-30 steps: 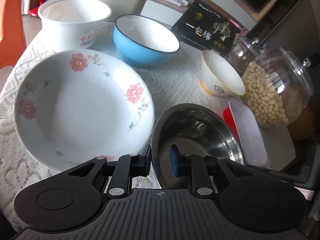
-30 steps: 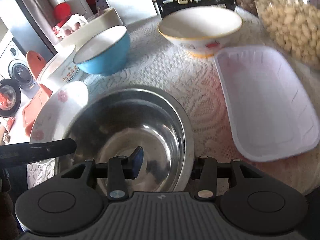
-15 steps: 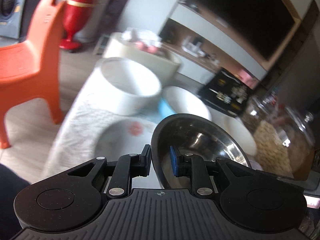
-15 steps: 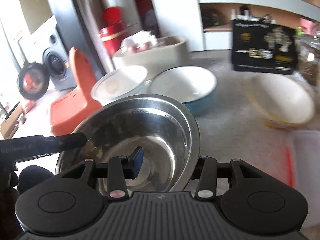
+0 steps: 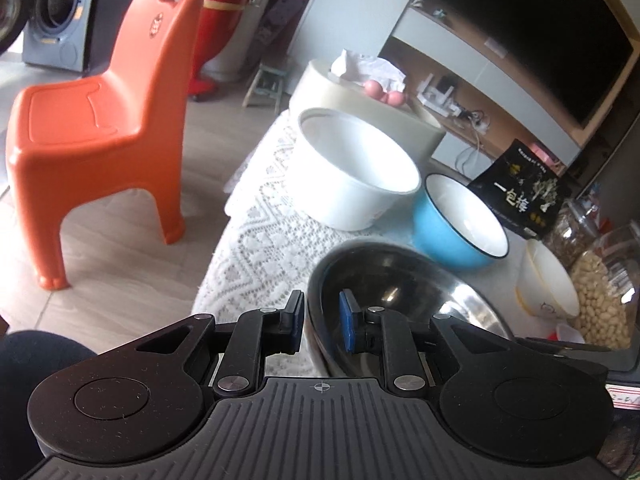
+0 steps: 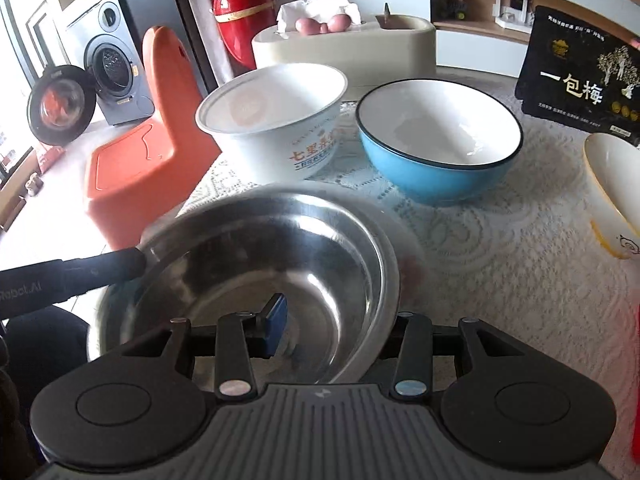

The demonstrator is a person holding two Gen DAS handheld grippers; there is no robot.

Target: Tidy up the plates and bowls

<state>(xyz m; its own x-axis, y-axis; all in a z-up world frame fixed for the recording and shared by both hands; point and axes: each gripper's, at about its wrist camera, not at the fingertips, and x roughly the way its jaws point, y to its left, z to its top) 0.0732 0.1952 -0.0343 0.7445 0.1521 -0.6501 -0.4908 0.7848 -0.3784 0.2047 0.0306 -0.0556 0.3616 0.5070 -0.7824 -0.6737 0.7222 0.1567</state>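
A steel bowl (image 5: pixel 400 292) (image 6: pixel 260 264) hangs tilted above the lace-covered table, carried by both grippers. My left gripper (image 5: pixel 322 316) has the bowl's left rim between its blue pads, jaws closing. It shows in the right wrist view as a black finger (image 6: pixel 80 272) on that rim. My right gripper (image 6: pixel 336 328) has the right rim between its jaws, also closing, with the outer finger hidden behind the bowl. Behind stand a white tub bowl (image 5: pixel 352 172) (image 6: pixel 276 128), a blue bowl (image 5: pixel 460 224) (image 6: pixel 440 140) and a small yellow-rimmed bowl (image 5: pixel 548 284) (image 6: pixel 612 192).
An orange plastic chair (image 5: pixel 100 120) stands on the floor left of the table's edge. A cream tissue box (image 6: pixel 344 48) and a black printed box (image 6: pixel 580 80) line the back. A jar of peanuts (image 5: pixel 604 300) sits at the right.
The steel bowl has left the tablecloth and travelled left with both grippers. Both views have tipped up. The floral plate and the white tray have dropped out of sight.
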